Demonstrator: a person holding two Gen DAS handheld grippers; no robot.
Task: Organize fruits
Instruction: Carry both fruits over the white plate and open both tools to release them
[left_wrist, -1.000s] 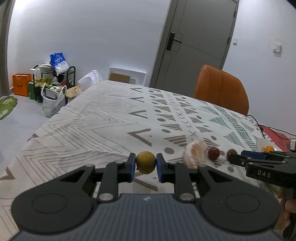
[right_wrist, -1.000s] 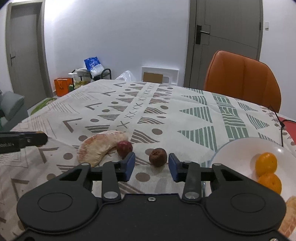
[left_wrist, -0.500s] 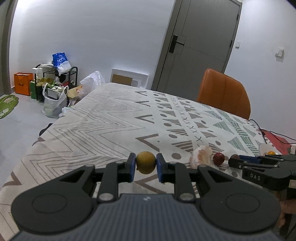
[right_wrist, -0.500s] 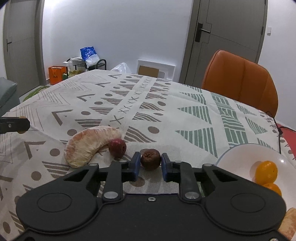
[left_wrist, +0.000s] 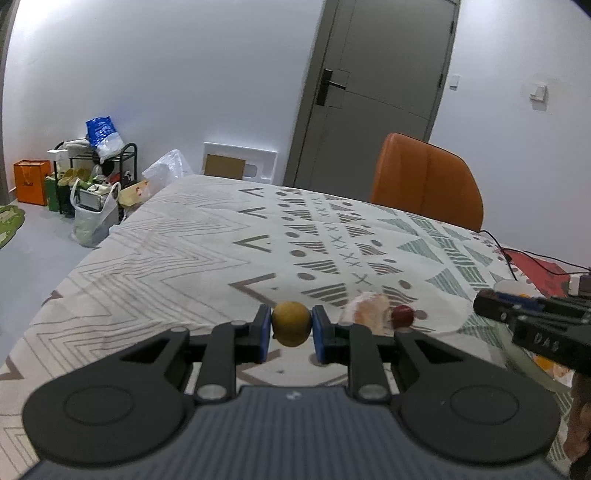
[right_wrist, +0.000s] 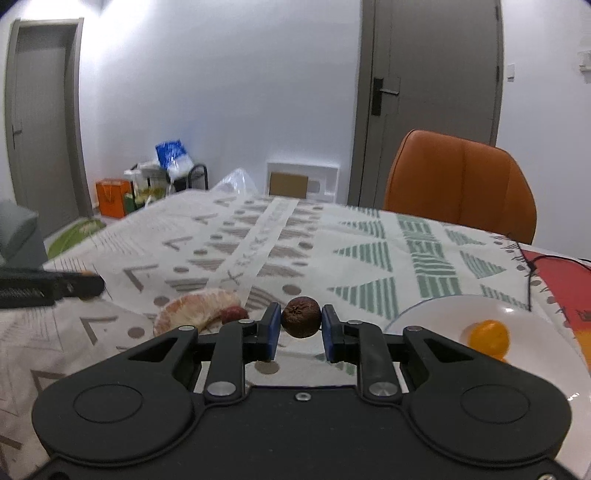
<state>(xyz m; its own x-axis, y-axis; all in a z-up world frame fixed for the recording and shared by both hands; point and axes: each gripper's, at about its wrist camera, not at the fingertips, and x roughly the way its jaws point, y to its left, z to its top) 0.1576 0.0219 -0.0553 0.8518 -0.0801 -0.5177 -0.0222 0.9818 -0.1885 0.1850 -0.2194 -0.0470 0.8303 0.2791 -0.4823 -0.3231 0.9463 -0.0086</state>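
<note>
Both sets of jaws are clamped on fruit. My left gripper pinches a small yellow-brown fruit across its middle, and my right gripper has closed on a dark brown wrinkled fruit, which sits between the blue pads, clear of the cloth as far as I can judge.

Both fruits look light and firm enough for a side pinch. The brown one has a shrivelled skin that should give the pads some bite. The yellow one is smoother and rounder, so I'd hold it square across its widest part or it may squirt out. Neither wants squeezing hard; I think they would bruise.

On the desk, a peeled pomelo segment lies with a small red fruit touching it. That segment looks soft and tearable, best taken across its thick middle. To my right sits a white plate holding an orange citrus, which I take to be where the fruit goes.

The desk wears a patterned cloth, slightly rumpled, so fruit could roll in the folds. An orange chair stands at the far side, a grey door behind it, and bags and a rack crowd the far-left corner.
</note>
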